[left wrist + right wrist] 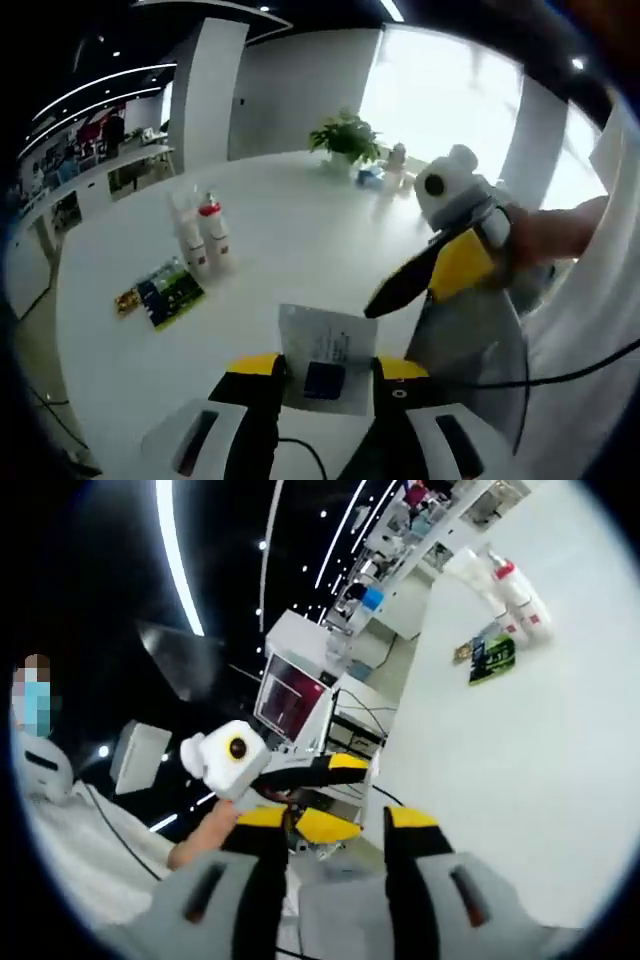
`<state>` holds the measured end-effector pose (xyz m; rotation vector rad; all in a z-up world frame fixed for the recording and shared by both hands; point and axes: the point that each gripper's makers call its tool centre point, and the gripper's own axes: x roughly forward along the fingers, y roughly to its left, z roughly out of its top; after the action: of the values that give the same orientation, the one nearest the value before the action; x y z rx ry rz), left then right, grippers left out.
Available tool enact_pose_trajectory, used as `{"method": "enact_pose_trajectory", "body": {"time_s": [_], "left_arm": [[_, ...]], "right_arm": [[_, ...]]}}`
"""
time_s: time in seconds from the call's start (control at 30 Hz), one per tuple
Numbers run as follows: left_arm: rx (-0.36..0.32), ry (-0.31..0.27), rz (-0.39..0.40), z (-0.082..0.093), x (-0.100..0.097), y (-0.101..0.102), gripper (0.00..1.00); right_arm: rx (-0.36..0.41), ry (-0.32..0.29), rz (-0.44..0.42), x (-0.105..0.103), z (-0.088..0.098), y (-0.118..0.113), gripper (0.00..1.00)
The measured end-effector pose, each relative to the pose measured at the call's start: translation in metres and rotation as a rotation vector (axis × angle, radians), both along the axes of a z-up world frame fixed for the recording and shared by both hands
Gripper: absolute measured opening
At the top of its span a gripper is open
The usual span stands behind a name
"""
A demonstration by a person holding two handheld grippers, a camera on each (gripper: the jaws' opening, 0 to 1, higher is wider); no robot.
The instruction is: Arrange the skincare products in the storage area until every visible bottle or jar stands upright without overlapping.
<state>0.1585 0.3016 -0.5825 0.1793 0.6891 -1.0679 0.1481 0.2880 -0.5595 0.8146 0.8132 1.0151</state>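
Bottles [203,238]: two, upright on desk [300,230], beside dark sachet [170,292].
Left hand-held gripper [327,385]: clamps a white box [325,358].
Right hand-held gripper [338,825]: parted, empty.

The left tool [325,385] has two black jaws with yellow tips and a grey body with dark slots. A thin black cable runs from it. The right tool [338,830] looks the same: grey, black and yellow. The person's sleeve [590,330] is white.
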Motion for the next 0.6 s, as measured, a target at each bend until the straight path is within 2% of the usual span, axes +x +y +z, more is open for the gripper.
{"method": "enact_pose_trajectory", "body": {"time_s": [0.07,0.27,0.3,0.33,0.43,0.53,0.57,0.6], "left_arm": [[0.015,-0.020,-0.040,0.002,-0.007,-0.004,0.37],[-0.001,-0.072,-0.127,0.017,-0.028,-0.019,0.37],[0.014,-0.088,-0.148,0.017,-0.031,-0.020,0.37],[0.035,-0.105,-0.174,0.017,-0.035,-0.021,0.37],[0.041,-0.103,-0.185,0.016,-0.041,-0.024,0.37],[0.039,-0.099,-0.190,0.016,-0.045,-0.024,0.38],[0.053,-0.104,-0.193,0.013,-0.046,-0.022,0.38],[0.046,-0.106,-0.193,0.013,-0.047,-0.022,0.38]], "right_arm": [[-0.011,-0.005,0.017,-0.003,-0.002,0.005,0.37],[-0.019,0.059,0.050,-0.014,-0.011,0.014,0.32],[-0.019,0.073,0.052,-0.016,-0.012,0.015,0.30],[-0.023,0.085,0.061,-0.018,-0.014,0.017,0.28],[-0.026,0.101,0.086,-0.024,-0.015,0.022,0.20],[-0.024,0.106,0.103,-0.029,-0.015,0.024,0.05],[-0.001,0.135,0.103,-0.031,-0.013,0.026,0.04],[-0.014,0.124,0.099,-0.030,-0.016,0.025,0.04]]}}
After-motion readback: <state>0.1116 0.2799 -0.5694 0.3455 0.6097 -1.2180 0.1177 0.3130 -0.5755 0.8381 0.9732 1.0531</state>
